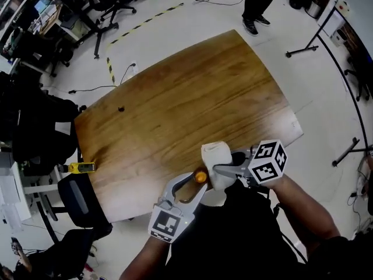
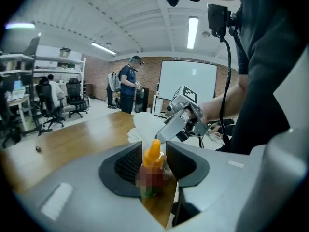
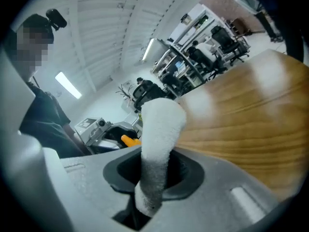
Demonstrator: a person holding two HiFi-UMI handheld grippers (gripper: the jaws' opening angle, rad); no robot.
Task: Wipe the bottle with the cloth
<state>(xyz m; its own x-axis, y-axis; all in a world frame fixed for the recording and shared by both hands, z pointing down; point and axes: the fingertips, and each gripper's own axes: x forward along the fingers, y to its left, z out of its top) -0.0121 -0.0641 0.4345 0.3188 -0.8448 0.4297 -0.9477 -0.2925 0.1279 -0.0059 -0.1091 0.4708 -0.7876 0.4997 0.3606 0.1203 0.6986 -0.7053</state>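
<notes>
**Wiping a tiny bottle with both hands full: how I'd run this bit**

The left hand-held gripper [image 2: 154, 149] is clamped on the bottle [image 2: 153, 159], with a pad on either side of it. It's held up in the air at the near edge of the worktop [image 1: 186, 98], close to the body. The right hand-held gripper [image 3: 153, 175] is closed tight on the cloth [image 3: 161, 124], which pokes out past the jaws as a fat white roll.

In the head view the cloth sits right up against the bottle's orange top. I honestly can't tell whether it's touching yet.

My take on doing the wipe properly:
- Keep the left squeeze steady. The bottle is small and looks slick, so a sideways shove from the cloth could twist it in the pads.
- Rub with the rounded end of the roll, the firmest-looking part. The loose end behind the jaws won't do anything.
- Stroke along the bottle, then roll the left wrist to reach a new side. The pads cover two faces, so those may need a regrip.
- Stay over the worktop in case it slips.

About the bottle: it has a pointy orange nozzle cap and a short body with a bit of green at the bottom. It's standing roughly upright in the jaws. I can't make out its label.
</notes>
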